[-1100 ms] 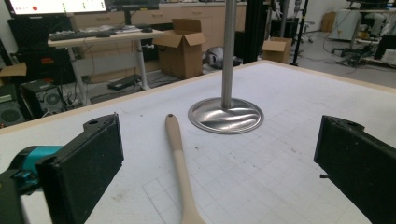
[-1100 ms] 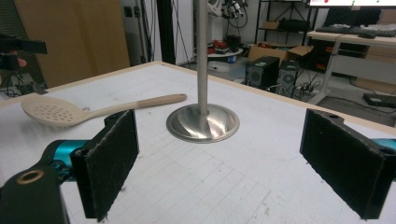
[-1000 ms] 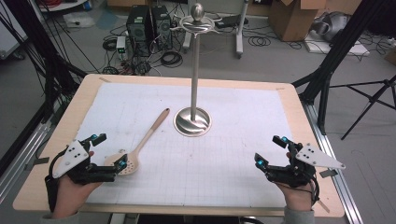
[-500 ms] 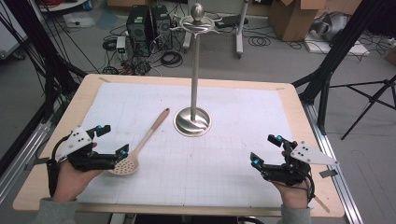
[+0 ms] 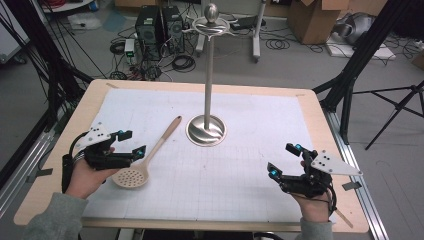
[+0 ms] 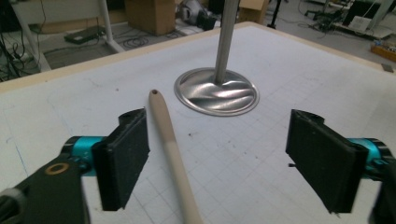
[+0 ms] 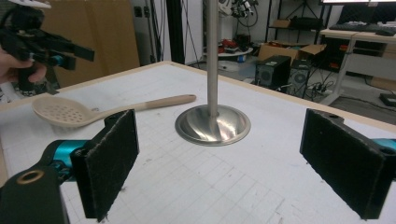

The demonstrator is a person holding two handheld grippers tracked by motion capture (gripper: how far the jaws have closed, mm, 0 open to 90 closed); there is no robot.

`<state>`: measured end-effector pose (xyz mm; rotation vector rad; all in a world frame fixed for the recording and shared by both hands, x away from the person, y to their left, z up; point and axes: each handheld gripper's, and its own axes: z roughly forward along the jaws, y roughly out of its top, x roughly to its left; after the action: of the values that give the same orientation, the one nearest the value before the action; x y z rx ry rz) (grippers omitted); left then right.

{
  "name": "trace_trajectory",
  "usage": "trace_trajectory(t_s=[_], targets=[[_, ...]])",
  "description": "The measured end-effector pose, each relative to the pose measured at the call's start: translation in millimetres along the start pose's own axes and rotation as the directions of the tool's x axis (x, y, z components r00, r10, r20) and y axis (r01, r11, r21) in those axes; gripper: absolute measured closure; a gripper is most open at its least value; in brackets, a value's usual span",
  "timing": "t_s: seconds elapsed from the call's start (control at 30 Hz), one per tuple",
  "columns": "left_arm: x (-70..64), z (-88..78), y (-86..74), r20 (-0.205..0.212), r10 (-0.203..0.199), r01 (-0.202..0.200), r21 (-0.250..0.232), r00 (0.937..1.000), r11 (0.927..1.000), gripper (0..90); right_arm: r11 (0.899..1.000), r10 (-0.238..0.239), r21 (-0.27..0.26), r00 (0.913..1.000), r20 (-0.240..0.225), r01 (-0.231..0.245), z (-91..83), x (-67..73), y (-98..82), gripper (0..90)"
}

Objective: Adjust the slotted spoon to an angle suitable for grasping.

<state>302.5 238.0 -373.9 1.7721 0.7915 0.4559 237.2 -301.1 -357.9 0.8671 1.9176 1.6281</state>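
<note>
A beige slotted spoon [image 5: 131,176] lies on the white gridded mat, its handle [image 6: 168,144] pointing toward the steel stand's round base [image 5: 206,131]. My left gripper [image 5: 132,142] hovers over the lower handle. Its jaws have just been closing. The handle runs between them [image 6: 222,158], nearer the left pad [image 6: 123,158], and neither pad touches it. My right gripper [image 5: 282,160] is open near the mat's right front with nothing between its jaws [image 7: 229,163]. It faces the stand base [image 7: 212,123] and the spoon [image 7: 65,112].
The stand's thin pole [image 5: 209,70] rises from the base to a knob with hooks at the top. The wooden table [image 5: 320,115] frames the mat. Black frame legs, computers and cables sit on the floor beyond the far edge.
My left gripper has moved away from the person, from over the spoon's head to over its handle, and its jaws stand narrower. The spoon and the right gripper have stayed put.
</note>
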Motion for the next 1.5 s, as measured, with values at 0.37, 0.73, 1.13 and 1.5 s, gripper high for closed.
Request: trace_trajectory(t_s=[0.37,0.73,1.13,1.5], targets=[[5.1,27.1,3.9,0.023,0.015,-0.018,0.118,0.9996,0.9928,55.0,1.0,0.01,0.001,0.9999,-0.008,-0.01,-2.2,-2.6,-1.2,10.7],[19.6,40.3,5.1,0.034,0.01,-0.017,0.213,0.9994,0.9769,78.1,1.0,-0.001,0.007,0.9997,-0.025,0.001,0.9,-0.9,-0.7,10.7],[33.6,63.5,3.1,-0.017,0.03,-0.024,0.296,0.9994,0.9549,88.9,1.0,-0.004,0.008,0.9994,-0.035,0.004,4.4,-0.6,-0.1,10.7],[46.9,80.3,-5.9,-0.048,-0.012,0.027,0.326,0.9988,0.9451,89.4,1.0,0.002,0.006,0.9995,-0.031,-0.001,3.6,-3.1,0.8,10.7]])
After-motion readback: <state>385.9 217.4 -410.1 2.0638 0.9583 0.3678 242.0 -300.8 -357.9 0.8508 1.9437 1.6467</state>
